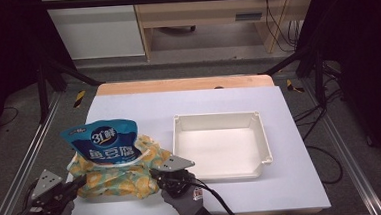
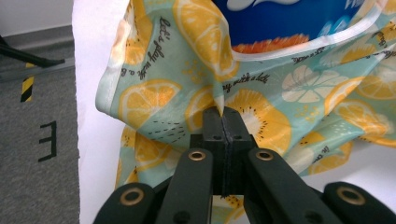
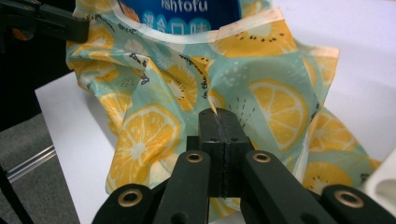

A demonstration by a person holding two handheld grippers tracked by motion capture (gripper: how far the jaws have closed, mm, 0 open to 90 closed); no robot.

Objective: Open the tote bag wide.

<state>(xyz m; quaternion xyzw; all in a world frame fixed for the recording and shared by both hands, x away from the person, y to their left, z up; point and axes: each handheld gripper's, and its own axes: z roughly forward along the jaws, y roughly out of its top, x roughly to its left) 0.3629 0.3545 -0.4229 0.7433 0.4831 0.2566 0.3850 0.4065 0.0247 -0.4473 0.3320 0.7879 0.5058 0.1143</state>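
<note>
We are pinching the lemon-print bag with left gripper and right gripper both clenched, blue snack pouch standing inside, white tray beside on the bench.

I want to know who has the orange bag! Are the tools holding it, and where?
Yes. The left tool and the right tool each pinch a fold of the lemon-print bag.

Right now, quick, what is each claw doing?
Left claw: closed, pinching the lemon-print bag.
Right claw: closed, pinching the same bag.
</note>
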